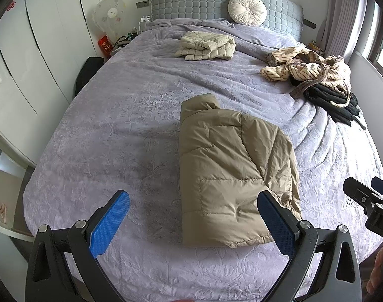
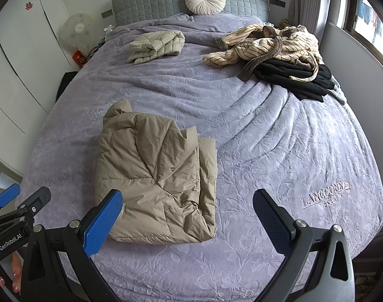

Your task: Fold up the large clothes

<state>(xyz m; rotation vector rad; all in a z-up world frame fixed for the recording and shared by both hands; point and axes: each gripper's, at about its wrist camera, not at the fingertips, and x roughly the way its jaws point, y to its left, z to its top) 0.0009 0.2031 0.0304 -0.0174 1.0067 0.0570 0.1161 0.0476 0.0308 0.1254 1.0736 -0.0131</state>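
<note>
Closest to me, my left gripper [image 1: 194, 220] has its two blue-padded fingers spread wide with nothing between them, hanging above the near edge of the bed [image 1: 116, 130]; my right gripper [image 2: 187, 217] is spread just as wide and is also empty. Each camera catches the other tool at its margin: the left wrist view shows the right one at the right border, and the right wrist view shows the left one at the left border with fingers of a hand [image 2: 15, 274] under it. Only the right wrist view shows the brand lettering [image 2: 326, 196] pressed into the purple blanket near the right corner; only the left wrist view gives me the strip of floor along the bed's left side. The tan puffer jacket [image 1: 231, 176] lies folded into a rough rectangle just ahead of both tools, its near hem close to the foot edge and its collar pointing toward the headboard. The blanket is bare on both sides of it, widest to the left. I count four garments in all: that jacket, a smaller cream quilted jacket [image 1: 207, 45] folded near the pillows, and at the far right edge a loose striped robe [image 2: 266, 45] lying partly over a black garment [image 2: 297, 78]. One round cushion [image 1: 246, 10] leans on the grey headboard [image 1: 191, 2], and one fan [image 1: 111, 15] stands beside the white wardrobe [image 1: 28, 58].
</note>
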